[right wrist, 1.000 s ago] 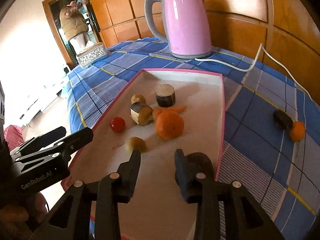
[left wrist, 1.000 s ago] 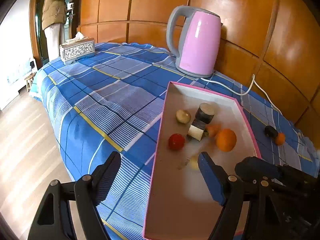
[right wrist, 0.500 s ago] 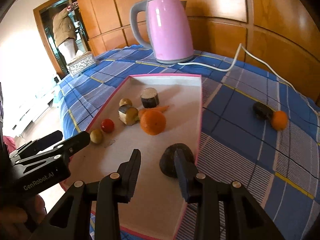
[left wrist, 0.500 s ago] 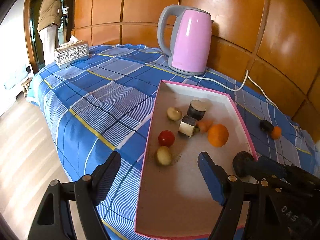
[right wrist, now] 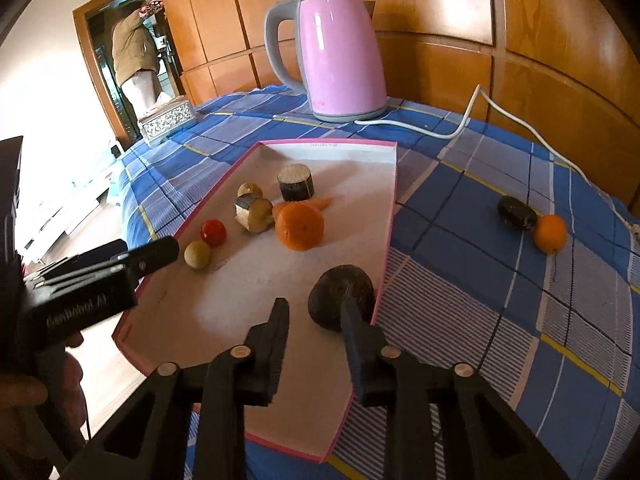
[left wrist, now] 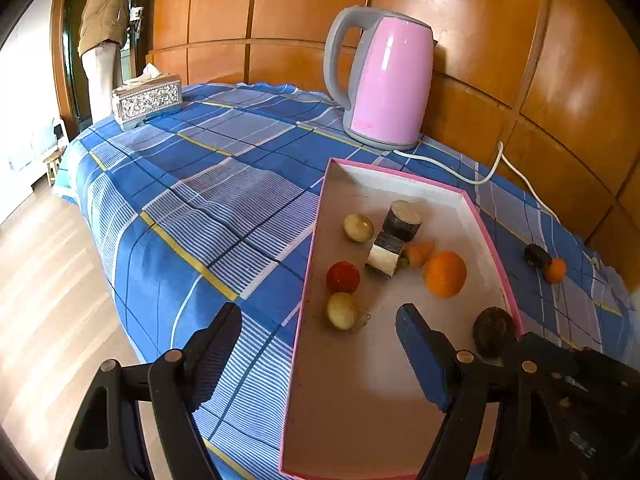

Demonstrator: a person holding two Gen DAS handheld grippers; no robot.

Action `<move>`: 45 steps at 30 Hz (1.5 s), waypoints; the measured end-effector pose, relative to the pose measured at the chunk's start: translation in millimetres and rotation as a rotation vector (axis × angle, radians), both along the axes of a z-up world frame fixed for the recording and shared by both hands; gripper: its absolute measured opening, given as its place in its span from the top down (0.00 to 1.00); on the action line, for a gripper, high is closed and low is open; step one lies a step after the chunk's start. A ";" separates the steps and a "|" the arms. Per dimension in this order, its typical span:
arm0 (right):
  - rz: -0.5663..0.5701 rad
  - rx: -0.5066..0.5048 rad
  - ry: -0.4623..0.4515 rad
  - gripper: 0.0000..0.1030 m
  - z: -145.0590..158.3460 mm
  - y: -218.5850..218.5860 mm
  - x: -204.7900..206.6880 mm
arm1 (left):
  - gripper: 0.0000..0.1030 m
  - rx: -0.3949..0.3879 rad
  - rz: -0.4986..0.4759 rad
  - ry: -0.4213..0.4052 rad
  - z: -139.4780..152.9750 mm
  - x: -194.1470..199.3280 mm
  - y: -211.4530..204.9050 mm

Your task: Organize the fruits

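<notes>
A pink-rimmed white tray (left wrist: 400, 184) (right wrist: 332, 148) on the blue plaid cloth holds an orange (left wrist: 445, 273) (right wrist: 300, 225), a red tomato (left wrist: 343, 277) (right wrist: 213, 233), two yellowish fruits (left wrist: 342, 311) (right wrist: 197, 255), two cut pieces and a carrot bit. A dark avocado (right wrist: 342, 296) (left wrist: 493, 331) lies in the tray by its right rim. My right gripper (right wrist: 314, 312) is open and empty just behind it. My left gripper (left wrist: 318, 334) is wide open and empty over the tray's left rim. Another dark fruit (right wrist: 517, 212) and a small orange (right wrist: 551, 233) lie on the cloth to the right.
A pink kettle (left wrist: 384, 80) (right wrist: 332, 56) stands behind the tray, its white cord (right wrist: 472, 112) trailing right. A tissue box (left wrist: 147, 97) sits at the far left corner. A wooden wall backs the table; a person stands in the doorway (left wrist: 102, 32).
My right gripper let go of the dark avocado, which now rests in the tray, and drew back. A yellowish fruit rolled to rest beside the tomato. Both grippers pulled back slightly.
</notes>
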State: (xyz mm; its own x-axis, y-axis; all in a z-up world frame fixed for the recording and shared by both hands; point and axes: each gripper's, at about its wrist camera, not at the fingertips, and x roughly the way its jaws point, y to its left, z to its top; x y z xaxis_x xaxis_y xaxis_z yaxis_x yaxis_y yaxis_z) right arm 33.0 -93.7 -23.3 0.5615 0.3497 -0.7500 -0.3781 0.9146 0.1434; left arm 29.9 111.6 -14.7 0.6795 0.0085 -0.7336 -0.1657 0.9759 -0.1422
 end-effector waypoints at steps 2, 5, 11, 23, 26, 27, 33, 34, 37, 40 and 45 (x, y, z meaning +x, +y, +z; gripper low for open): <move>0.009 0.002 0.021 0.75 -3.6 1.2 4.5 | 0.22 -0.002 -0.002 -0.002 0.3 0.0 0.0; 0.009 -0.027 0.041 0.75 -11.0 6.9 15.7 | 0.22 0.002 -0.006 -0.002 0.0 -0.7 -2.3; -0.041 0.021 -0.002 0.75 3.8 0.5 30.6 | 0.22 0.006 -0.019 0.000 -0.2 -0.5 -7.2; -0.237 0.040 0.014 0.67 5.5 -53.4 -5.2 | 0.22 0.021 -0.086 -0.031 12.2 -9.5 -25.6; -0.284 0.031 0.007 0.67 4.2 -65.6 -10.0 | 0.22 0.024 -0.118 -0.034 14.9 -12.1 -33.6; -0.298 0.022 0.007 0.67 3.7 -68.4 -11.5 | 0.22 0.025 -0.127 -0.033 15.6 -12.2 -35.6; -0.345 -0.015 -0.019 0.65 6.7 -81.7 -19.0 | 0.22 0.029 -0.179 -0.039 20.0 -16.1 -47.4; -0.356 -0.024 -0.024 0.65 7.2 -84.5 -20.5 | 0.22 0.027 -0.185 -0.038 20.1 -16.5 -48.9; -0.386 -0.060 -0.047 0.65 7.5 -90.0 -23.9 | 0.22 0.030 -0.196 -0.035 19.4 -17.6 -52.3; -0.412 -0.085 -0.060 0.64 7.2 -97.6 -26.0 | 0.22 0.034 -0.206 -0.035 19.2 -18.1 -54.8; -0.462 -0.099 -0.055 0.63 2.7 -113.9 -25.5 | 0.22 0.048 -0.224 -0.024 14.2 -18.3 -59.2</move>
State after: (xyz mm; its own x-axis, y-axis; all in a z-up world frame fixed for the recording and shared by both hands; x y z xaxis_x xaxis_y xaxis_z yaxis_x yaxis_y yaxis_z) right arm 7.5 -207.6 -20.6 0.6811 -0.0181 -0.7320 0.0673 0.9970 0.0379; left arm 11.6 52.4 -0.5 0.6853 -0.1102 -0.7199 0.0586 0.9936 -0.0963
